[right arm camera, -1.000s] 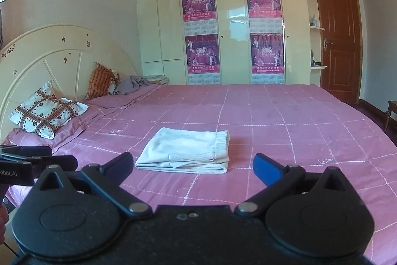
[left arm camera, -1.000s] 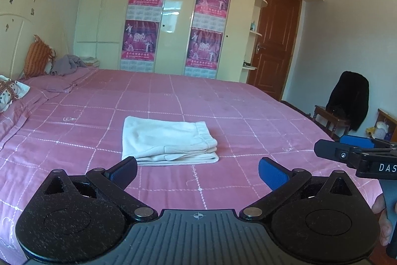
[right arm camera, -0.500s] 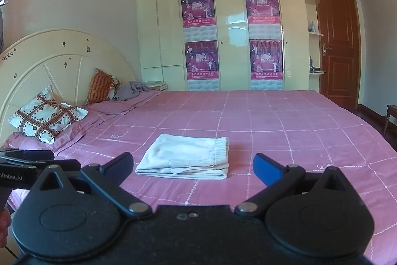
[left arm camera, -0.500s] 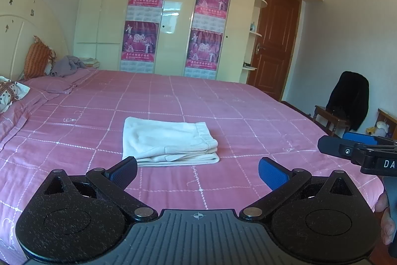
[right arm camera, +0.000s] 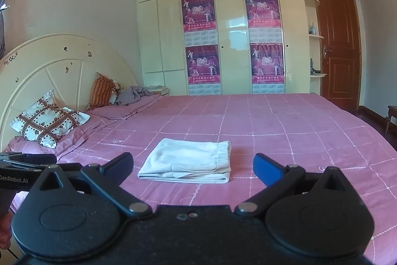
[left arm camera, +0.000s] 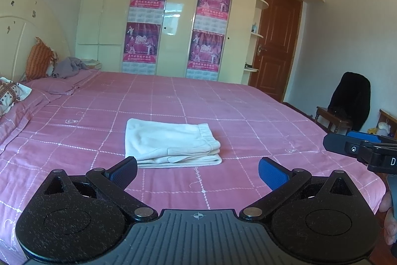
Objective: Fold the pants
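Observation:
White pants [left arm camera: 171, 143] lie folded into a compact rectangle on the pink checked bedspread [left arm camera: 248, 121], waistband at the right; they also show in the right wrist view [right arm camera: 191, 160]. My left gripper [left arm camera: 197, 171] is open and empty, held back from the pants near the bed's front edge. My right gripper [right arm camera: 192, 169] is open and empty, also held back from the pants. The right gripper shows at the right edge of the left wrist view [left arm camera: 359, 148].
Patterned pillow [right arm camera: 47, 122], orange cushion [right arm camera: 101, 91] and a grey garment [right arm camera: 135, 93] lie at the headboard [right arm camera: 62, 61]. A cream wardrobe [right arm camera: 223, 41] stands behind the bed. A chair with a black coat [left arm camera: 349, 101] and a brown door [left arm camera: 275, 41] are at the right.
Both grippers have drawn back and tilted up a little, so the folded pants sit lower in both views. The pants have not moved.

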